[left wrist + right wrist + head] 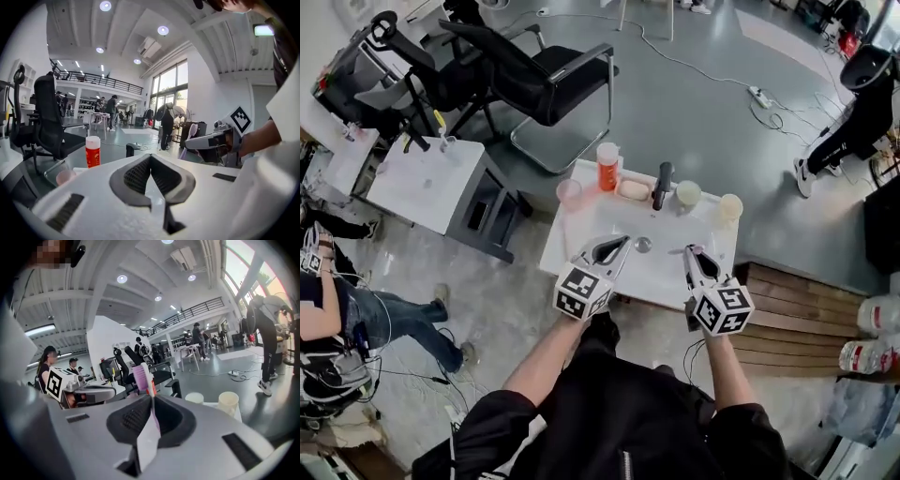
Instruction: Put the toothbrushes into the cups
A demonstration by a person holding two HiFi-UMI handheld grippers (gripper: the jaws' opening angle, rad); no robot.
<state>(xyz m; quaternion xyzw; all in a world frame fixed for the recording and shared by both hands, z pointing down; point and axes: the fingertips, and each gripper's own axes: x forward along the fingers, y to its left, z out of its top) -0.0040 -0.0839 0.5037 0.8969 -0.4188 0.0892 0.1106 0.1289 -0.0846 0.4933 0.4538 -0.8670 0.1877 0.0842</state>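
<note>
My right gripper (149, 397) is shut on a toothbrush (142, 375) with a white handle and purple bristles, which sticks up past the jaw tips. Beyond it two pale cups (193, 398) (228, 402) stand on the white sink top (675, 272). In the head view those cups (688, 193) (730, 206) are at the sink's far right and a pink cup (569, 192) at its far left. My left gripper (623, 242) hovers over the sink's near left; its jaw tips meet with nothing seen between them. The right gripper (689, 251) hovers over the near right.
An orange bottle (607, 167), a soap bar (634, 189) and a black faucet (662, 186) line the sink's back edge. A black office chair (544, 80) stands behind, a white side table (427, 183) to the left, wooden steps (806, 319) to the right.
</note>
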